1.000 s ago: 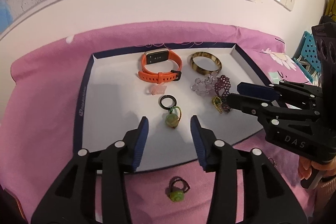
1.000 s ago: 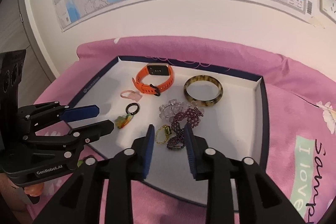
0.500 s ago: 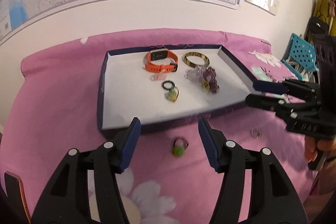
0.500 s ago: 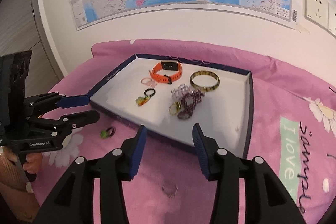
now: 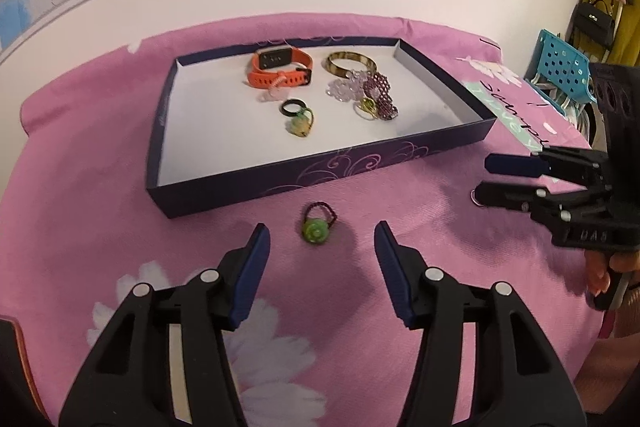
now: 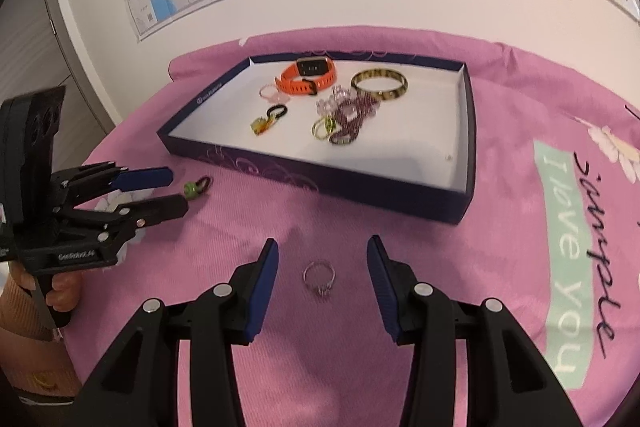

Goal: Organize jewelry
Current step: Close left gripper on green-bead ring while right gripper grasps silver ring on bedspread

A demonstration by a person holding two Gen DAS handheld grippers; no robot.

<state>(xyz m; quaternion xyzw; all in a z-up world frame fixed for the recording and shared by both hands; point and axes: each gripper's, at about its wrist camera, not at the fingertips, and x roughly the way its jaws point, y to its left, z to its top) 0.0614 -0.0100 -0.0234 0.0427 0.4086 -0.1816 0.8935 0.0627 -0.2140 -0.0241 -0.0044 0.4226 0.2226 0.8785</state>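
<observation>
A green-stone ring with a dark beaded band lies on the pink cloth in front of the tray. It sits between the fingertips of my left gripper, whose jaws are closing without touching it. A thin silver ring lies on the cloth between the tips of my right gripper, which is open and clear of it. The dark blue tray holds an orange watch band, a tortoise bangle, purple beaded bracelets and a black ring with a green charm.
The right gripper shows at the right of the left wrist view, held by a hand. The left gripper shows at the left of the right wrist view. A wall with a map stands behind. A blue perforated basket is at far right.
Both grippers pulled back from over the tray to the cloth in front of it. Their jaws stand wider than a second ago, the left narrower than half a second ago. Each now frames a loose ring.
</observation>
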